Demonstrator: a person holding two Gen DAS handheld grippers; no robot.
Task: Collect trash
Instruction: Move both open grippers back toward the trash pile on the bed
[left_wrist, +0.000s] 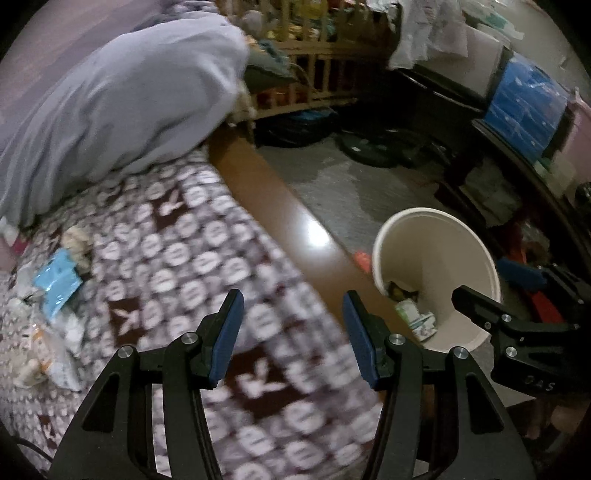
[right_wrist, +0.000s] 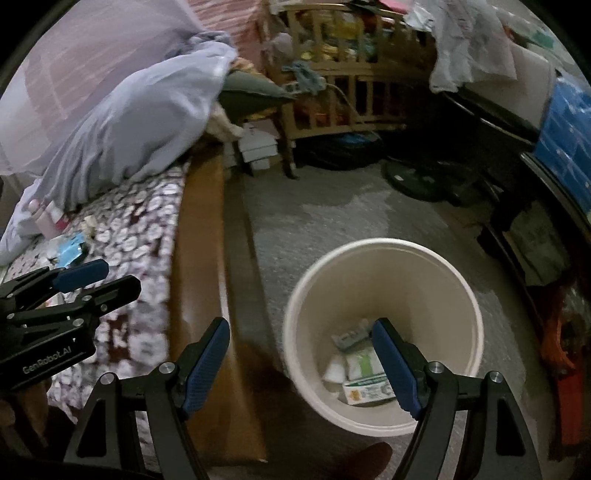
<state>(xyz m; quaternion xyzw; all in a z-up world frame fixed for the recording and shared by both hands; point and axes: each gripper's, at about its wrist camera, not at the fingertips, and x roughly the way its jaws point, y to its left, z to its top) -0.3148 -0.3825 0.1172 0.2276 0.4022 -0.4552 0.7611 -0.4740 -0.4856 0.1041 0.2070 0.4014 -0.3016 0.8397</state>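
A cream waste bin (right_wrist: 384, 244) stands on the grey floor beside the bed, with several packets (right_wrist: 364, 369) at its bottom. My right gripper (right_wrist: 301, 326) hangs open and empty over the bin's near-left rim. My left gripper (left_wrist: 293, 299) is also open and empty, above the patterned bedspread (left_wrist: 177, 236) near the bed's edge. Loose trash lies on the bedspread at the far left: a blue packet (left_wrist: 57, 280) and pale wrappers (left_wrist: 55, 354). The bin (left_wrist: 443, 251) and the right gripper (left_wrist: 484, 282) show at the right of the left wrist view. The left gripper (right_wrist: 118, 278) shows at the left of the right wrist view.
A glossy wooden bed rail (left_wrist: 295, 218) runs between bedspread and floor. A grey-blue bundle of bedding (left_wrist: 122, 107) lies at the head of the bed. Beyond stand a wooden crib (right_wrist: 351, 85), a dark fan base (right_wrist: 417, 181) on the floor, blue boxes (left_wrist: 524, 107) and dark furniture at right.
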